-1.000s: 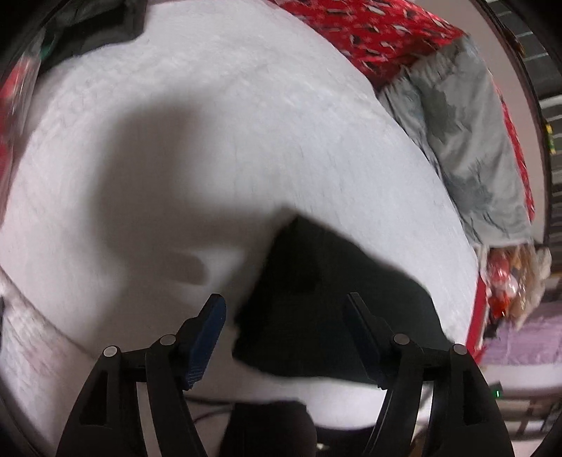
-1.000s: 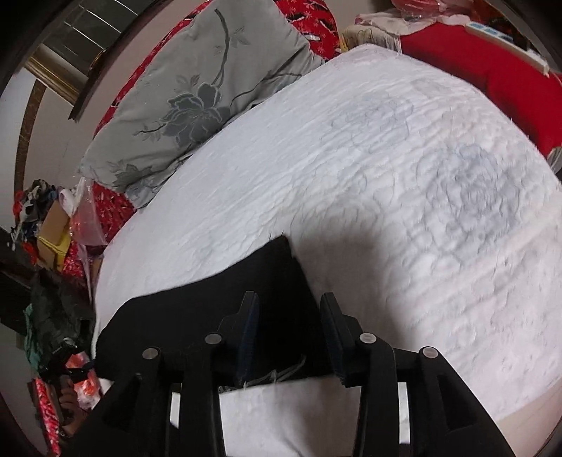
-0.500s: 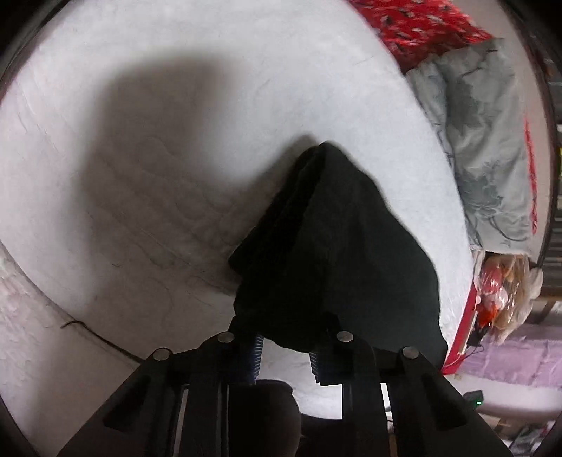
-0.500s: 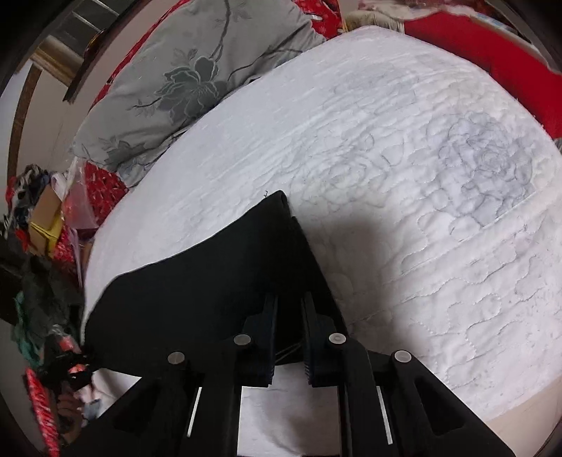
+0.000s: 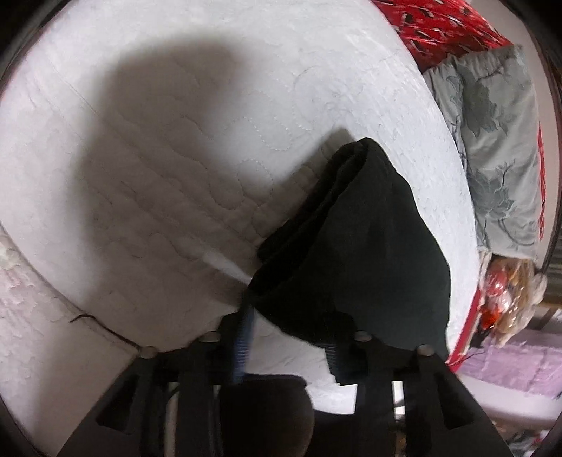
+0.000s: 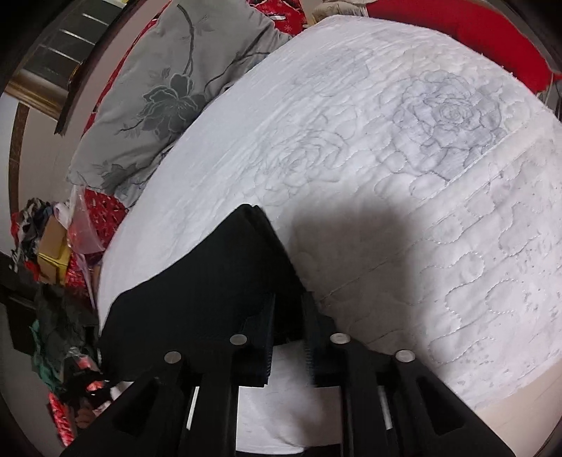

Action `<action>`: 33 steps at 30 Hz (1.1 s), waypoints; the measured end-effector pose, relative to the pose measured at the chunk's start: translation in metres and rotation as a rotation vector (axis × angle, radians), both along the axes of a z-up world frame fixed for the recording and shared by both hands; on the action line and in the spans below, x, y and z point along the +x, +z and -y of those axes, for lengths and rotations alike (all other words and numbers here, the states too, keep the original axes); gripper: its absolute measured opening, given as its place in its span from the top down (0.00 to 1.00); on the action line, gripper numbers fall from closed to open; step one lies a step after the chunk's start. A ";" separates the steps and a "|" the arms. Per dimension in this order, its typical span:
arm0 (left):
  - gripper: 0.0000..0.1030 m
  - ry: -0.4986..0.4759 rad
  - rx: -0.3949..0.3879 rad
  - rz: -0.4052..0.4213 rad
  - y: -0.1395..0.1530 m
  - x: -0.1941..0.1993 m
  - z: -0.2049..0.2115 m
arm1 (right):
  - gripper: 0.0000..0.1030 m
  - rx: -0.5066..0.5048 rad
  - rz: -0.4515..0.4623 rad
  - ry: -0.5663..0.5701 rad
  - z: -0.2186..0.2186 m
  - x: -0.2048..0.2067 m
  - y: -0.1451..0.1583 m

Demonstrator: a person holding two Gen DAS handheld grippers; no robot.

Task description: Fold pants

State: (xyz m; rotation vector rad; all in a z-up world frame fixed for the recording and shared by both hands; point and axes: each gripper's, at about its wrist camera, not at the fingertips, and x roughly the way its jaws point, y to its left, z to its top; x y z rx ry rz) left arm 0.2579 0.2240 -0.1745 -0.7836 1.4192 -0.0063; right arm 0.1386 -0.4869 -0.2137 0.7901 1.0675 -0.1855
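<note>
The black pants lie folded in a thick layered stack on the white quilt. Their near edge hangs over my left gripper, whose jaws are opening; the cloth sits at the fingertips and the pads stand apart from it. In the right wrist view the pants show a sharp folded corner pointing away from me. My right gripper is at their near right edge, its jaws also opening, with a narrow gap and black cloth between the tips.
A grey floral pillow lies along the quilt's far side on red bedding. Bags and boxes are piled beside the bed. The white quilt spreads wide to the right of the pants.
Both grippers sank to the pants' near edge and shut on it half a second ago. Their jaws have since parted again, the left more than the right.
</note>
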 end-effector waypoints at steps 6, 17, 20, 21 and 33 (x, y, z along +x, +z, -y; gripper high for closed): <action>0.41 -0.014 0.078 0.095 0.040 -0.030 0.021 | 0.60 0.025 0.029 -0.040 0.019 -0.017 0.016; 0.23 -0.351 0.011 0.102 0.050 -0.032 0.246 | 0.48 0.086 0.049 -0.018 0.029 -0.004 0.016; 0.24 -0.421 -0.025 0.042 0.030 -0.031 0.314 | 0.48 0.096 0.049 0.005 0.031 -0.001 0.012; 0.24 -0.437 -0.036 0.027 0.023 -0.032 0.331 | 0.48 0.100 0.047 0.008 0.032 -0.001 0.011; 0.38 -0.402 -0.177 -0.072 -0.036 -0.055 0.423 | 0.47 0.213 0.039 0.043 0.063 0.004 -0.003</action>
